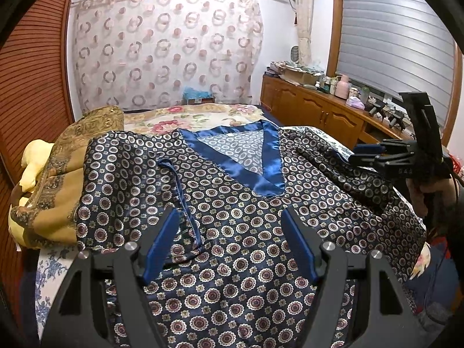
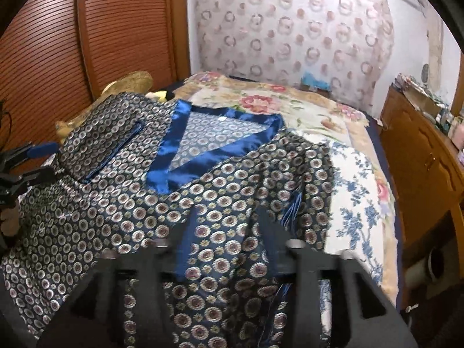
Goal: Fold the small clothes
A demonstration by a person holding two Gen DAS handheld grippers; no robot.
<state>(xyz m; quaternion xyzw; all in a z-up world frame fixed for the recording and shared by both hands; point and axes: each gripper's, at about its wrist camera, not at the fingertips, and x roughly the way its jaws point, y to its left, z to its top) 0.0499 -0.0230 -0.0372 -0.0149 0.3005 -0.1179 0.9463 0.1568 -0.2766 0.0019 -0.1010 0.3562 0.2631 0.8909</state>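
Patterned satin top [image 1: 232, 203] spread flat beneath both open jaws.

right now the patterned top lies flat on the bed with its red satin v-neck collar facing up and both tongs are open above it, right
Not quite: the V-neck collar is blue satin, not red, as the left wrist view shows. The rest holds: the patterned top lies on the bed, with the left tongs and right tongs open above it.
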